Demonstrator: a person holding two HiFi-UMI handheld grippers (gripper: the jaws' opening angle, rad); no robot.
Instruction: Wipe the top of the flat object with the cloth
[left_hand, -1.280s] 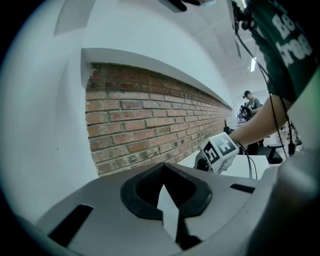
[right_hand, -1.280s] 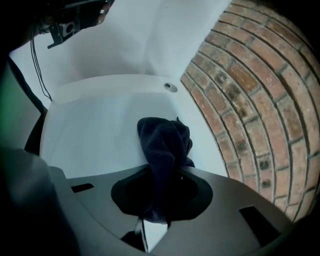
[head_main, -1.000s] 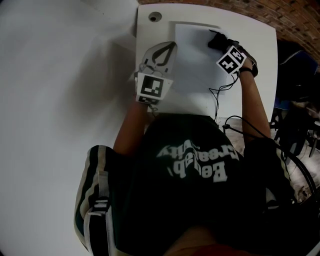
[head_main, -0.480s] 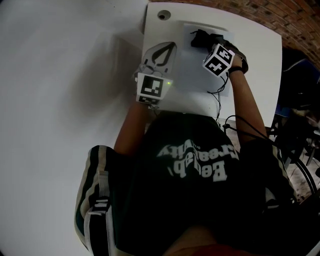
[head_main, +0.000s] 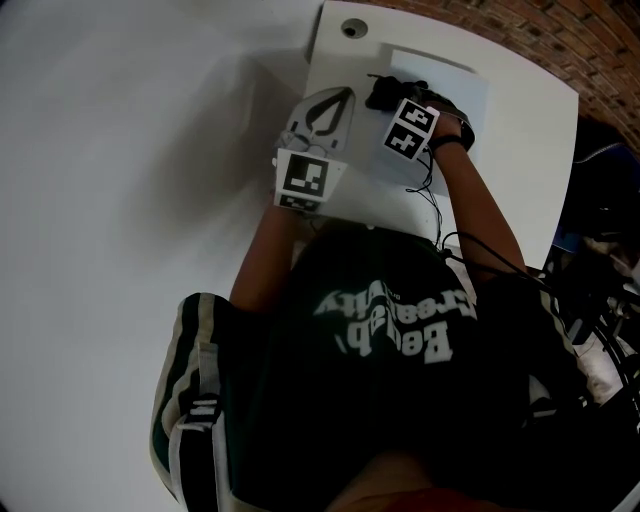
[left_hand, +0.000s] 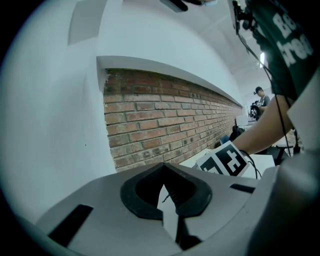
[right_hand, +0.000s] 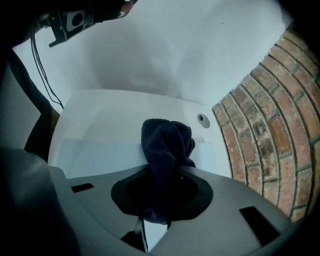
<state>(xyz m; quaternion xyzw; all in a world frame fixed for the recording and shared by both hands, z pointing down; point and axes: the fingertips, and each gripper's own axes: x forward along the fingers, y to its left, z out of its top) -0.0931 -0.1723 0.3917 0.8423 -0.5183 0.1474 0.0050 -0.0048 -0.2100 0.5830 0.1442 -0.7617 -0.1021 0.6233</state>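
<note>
- Since the earlier frame the right tongs (head_main: 395, 105) have carried the cloth (head_main: 380, 93) sideways over the flat object (head_main: 455, 85), from its far right part to its left edge. The left tongs (head_main: 335, 105) have kept their place.
- Head view: the flat object is a pale sheet that lies on the white surface (head_main: 530, 130), near a small hole (head_main: 352, 28) at the far corner. The dark cloth now sits at the sheet's left border, partly over the bare surface. The left tongs lie just beside it, over the surface's left edge, with their tips together.
- Left gripper view: the left tongs (left_hand: 163, 166) are closed and nothing is between them. They look toward a brick wall (left_hand: 165, 115), and the marker cube (left_hand: 225, 162) of the other gripper shows to the right.
- Right gripper view: the right tongs (right_hand: 164, 172) are clamped on the cloth (right_hand: 167, 142), which stands out in front as a bunched lump. Beyond it are the flat object (right_hand: 90, 155) and the surface (right_hand: 110, 110).
- By my judgement the wiping step is in hand and one stroke ends here at the sheet's edge. The next move calls for pressing the cloth flat and bringing it back across the sheet, a little nearer to the person, so that the unwiped part is covered. The sheet may slide, because nothing holds it.
</note>
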